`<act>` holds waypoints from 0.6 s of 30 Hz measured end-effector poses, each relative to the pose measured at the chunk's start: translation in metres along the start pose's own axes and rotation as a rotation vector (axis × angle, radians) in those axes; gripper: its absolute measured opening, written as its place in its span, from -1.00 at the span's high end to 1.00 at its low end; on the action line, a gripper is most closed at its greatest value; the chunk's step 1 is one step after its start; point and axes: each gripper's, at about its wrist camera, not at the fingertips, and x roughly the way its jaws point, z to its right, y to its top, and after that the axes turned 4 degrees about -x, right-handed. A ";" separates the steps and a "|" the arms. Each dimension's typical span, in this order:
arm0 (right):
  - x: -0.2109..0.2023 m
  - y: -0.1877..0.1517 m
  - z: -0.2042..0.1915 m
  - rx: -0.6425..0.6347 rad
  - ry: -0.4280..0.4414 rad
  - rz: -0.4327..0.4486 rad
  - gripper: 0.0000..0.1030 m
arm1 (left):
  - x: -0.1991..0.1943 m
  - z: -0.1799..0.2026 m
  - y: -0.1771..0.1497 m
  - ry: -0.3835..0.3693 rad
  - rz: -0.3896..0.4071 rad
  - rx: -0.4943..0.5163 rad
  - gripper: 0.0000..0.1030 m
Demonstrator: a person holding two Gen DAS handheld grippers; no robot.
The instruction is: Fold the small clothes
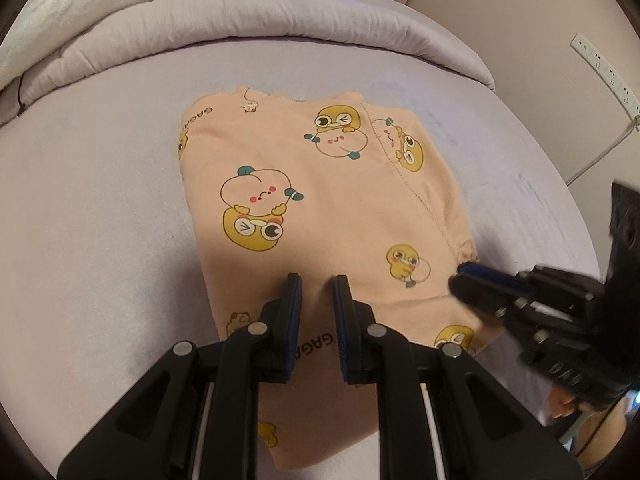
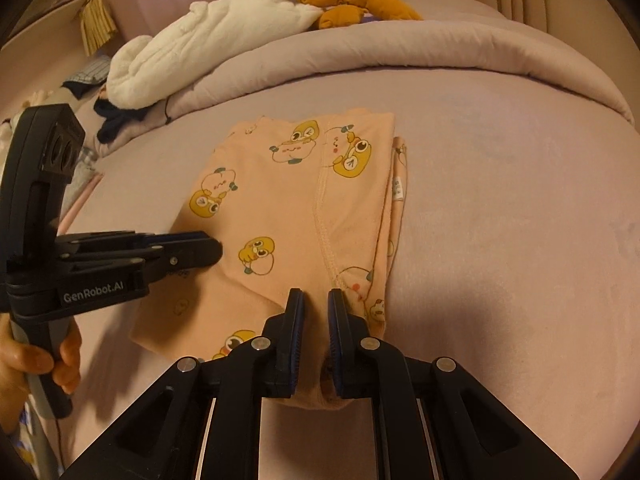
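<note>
A small peach garment (image 1: 320, 200) printed with yellow ducks lies folded flat on the lilac bed sheet (image 1: 100, 200); it also shows in the right wrist view (image 2: 296, 200). My left gripper (image 1: 317, 284) hovers over the garment's near part, jaws a small gap apart, holding nothing. In the right wrist view it (image 2: 214, 250) comes in from the left over the garment's left edge. My right gripper (image 2: 315, 300) sits at the garment's near right corner, jaws slightly apart with cloth bunched beneath them. In the left wrist view it (image 1: 460, 280) is at the garment's right edge.
A rolled lilac duvet (image 1: 280, 20) runs across the far side of the bed, with a white blanket (image 2: 200, 48) and an orange plush toy (image 2: 352, 4) on it. Dark clothes (image 2: 112, 120) lie at the far left. A wall power strip (image 1: 604, 72) is at right.
</note>
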 end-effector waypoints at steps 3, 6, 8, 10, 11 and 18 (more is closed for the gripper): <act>-0.012 0.004 0.004 0.015 0.048 0.054 0.81 | 0.003 0.003 0.002 0.022 0.008 0.032 0.70; -0.009 0.026 0.012 0.071 0.069 0.087 0.78 | 0.003 0.003 -0.001 0.038 0.015 0.057 0.70; -0.001 0.041 0.017 0.106 0.066 0.095 0.76 | 0.003 0.004 -0.002 0.047 0.019 0.073 0.70; 0.012 0.051 0.020 0.140 0.071 0.084 0.76 | 0.002 0.005 -0.005 0.058 0.022 0.094 0.70; 0.020 0.056 0.021 0.160 0.075 0.071 0.76 | 0.001 0.005 -0.007 0.062 0.024 0.102 0.70; 0.064 0.060 0.016 0.174 -0.018 -0.057 0.76 | 0.005 -0.001 -0.002 0.049 0.027 0.097 0.70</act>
